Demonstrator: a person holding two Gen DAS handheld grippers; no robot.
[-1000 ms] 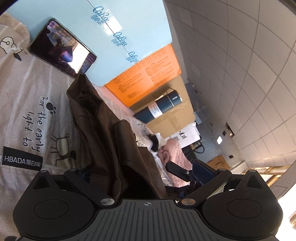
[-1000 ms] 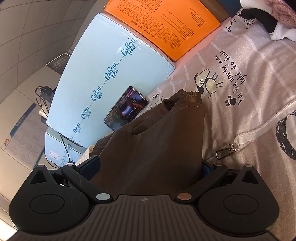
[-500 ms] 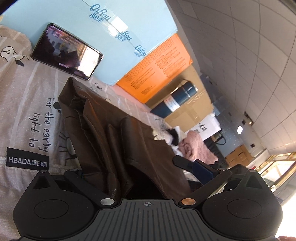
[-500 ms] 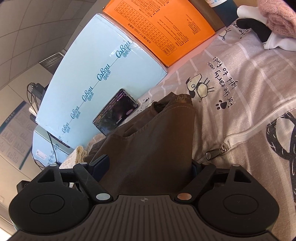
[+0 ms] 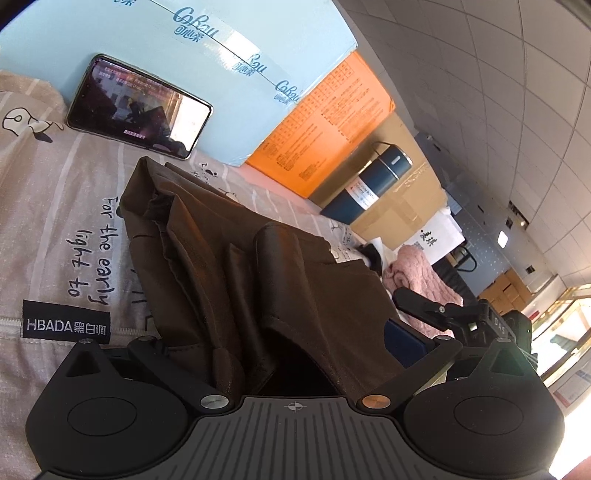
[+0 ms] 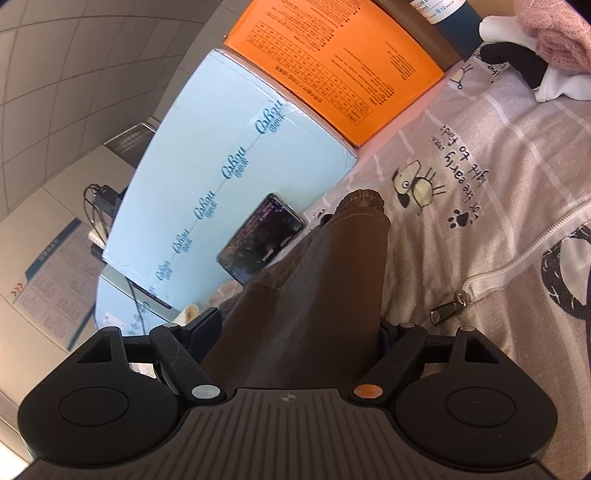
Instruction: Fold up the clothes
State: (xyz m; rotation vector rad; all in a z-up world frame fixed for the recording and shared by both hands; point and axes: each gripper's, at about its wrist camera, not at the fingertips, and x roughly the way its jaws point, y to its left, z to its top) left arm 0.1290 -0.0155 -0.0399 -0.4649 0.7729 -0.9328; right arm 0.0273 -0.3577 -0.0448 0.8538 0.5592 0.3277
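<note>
On the printed grey bedsheet point(image 5: 55, 229), in front of the blue box point(image 5: 258, 33) and the orange box point(image 5: 325, 125), lies the brown garment point(image 5: 207, 251), bunched lengthwise and running from near the phone point(image 5: 136, 107) toward both cameras; we see it fill the throat of each tool. Right gripper point(image 6: 295, 328): the jaws have just been closing, from full spread to a narrower set, with a thick fold of cloth between them; the blue pads sit at either flank of the fold and appear to press it, though cloth hides the contact. Left gripper point(image 5: 280, 332): one blue pad shows at the right, seemingly clear of the cloth, the other is buried under fabric; we cannot tell whether it is spread or pinching. We judge the step to be securing the near end before a fold. Risks: the layers are loose and uneven, so a grip that takes only the top ply would let the rest sag and spoil the crease; a lift with one side unheld would twist the garment; a wide swing toward the boxes could knock the propped phone.
</note>
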